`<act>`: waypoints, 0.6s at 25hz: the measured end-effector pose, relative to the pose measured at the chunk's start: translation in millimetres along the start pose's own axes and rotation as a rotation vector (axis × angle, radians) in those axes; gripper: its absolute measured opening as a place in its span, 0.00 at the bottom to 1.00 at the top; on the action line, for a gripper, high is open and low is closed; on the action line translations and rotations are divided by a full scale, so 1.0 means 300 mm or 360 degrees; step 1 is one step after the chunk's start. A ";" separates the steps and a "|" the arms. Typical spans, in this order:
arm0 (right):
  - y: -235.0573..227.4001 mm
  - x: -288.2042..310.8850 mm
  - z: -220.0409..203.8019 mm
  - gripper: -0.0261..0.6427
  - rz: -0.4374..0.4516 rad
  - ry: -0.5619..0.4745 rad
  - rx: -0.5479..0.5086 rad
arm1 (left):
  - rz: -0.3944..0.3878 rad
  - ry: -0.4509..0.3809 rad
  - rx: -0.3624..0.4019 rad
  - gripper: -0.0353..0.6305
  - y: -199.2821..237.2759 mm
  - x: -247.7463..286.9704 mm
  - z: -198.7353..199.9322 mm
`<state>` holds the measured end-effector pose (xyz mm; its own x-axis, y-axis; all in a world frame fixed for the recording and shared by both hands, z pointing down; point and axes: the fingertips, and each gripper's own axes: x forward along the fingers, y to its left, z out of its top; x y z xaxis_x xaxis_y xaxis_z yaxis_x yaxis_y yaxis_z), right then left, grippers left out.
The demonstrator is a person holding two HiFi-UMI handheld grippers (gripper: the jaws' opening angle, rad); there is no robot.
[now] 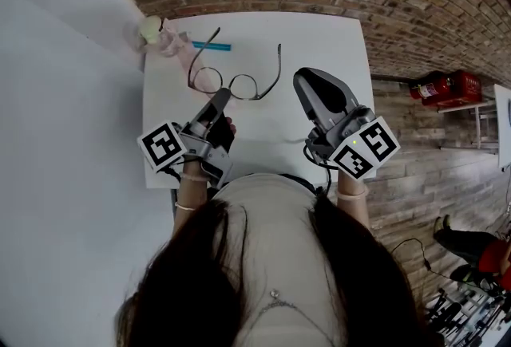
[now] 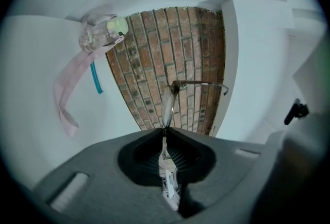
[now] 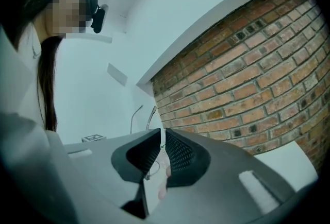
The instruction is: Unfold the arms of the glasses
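White table [image 1: 335, 58] is bearing the glasses [image 1: 231, 87]; my left gripper [image 1: 221, 98] is clamping their near rim, arms pointing away, my closed right gripper [image 1: 303, 80] hovering just right.

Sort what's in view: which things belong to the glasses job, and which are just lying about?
In the job: glasses, arms already spread; left gripper, shut on their frame; right gripper, shut, holding nothing.
Lying about: clear bottle, pink strap, blue stick, all at the far left of the table; red fire extinguishers.
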<state>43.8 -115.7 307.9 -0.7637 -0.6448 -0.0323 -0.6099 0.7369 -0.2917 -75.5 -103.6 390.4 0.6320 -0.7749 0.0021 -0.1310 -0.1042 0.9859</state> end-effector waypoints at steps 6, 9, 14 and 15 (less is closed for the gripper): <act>-0.029 -0.006 -0.023 0.09 -0.0084 0.0053 -0.0060 | -0.0007 -0.0008 -0.0012 0.09 -0.007 -0.003 0.004; -0.043 -0.004 -0.045 0.09 -0.0119 0.0085 -0.0088 | -0.0013 -0.0012 -0.0014 0.09 -0.006 -0.004 0.012; -0.057 0.003 -0.075 0.07 -0.0155 0.0125 -0.0124 | -0.0015 -0.0016 -0.0020 0.09 -0.001 -0.004 0.021; -0.061 0.004 -0.079 0.06 -0.0164 0.0126 -0.0125 | -0.0017 -0.0016 -0.0023 0.09 -0.002 -0.003 0.023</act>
<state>49.1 -125.2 335.7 -0.7085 -0.7022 0.0701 -0.6982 0.6831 -0.2140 -81.3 -107.2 388.8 0.6254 -0.7803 -0.0099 -0.1136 -0.1035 0.9881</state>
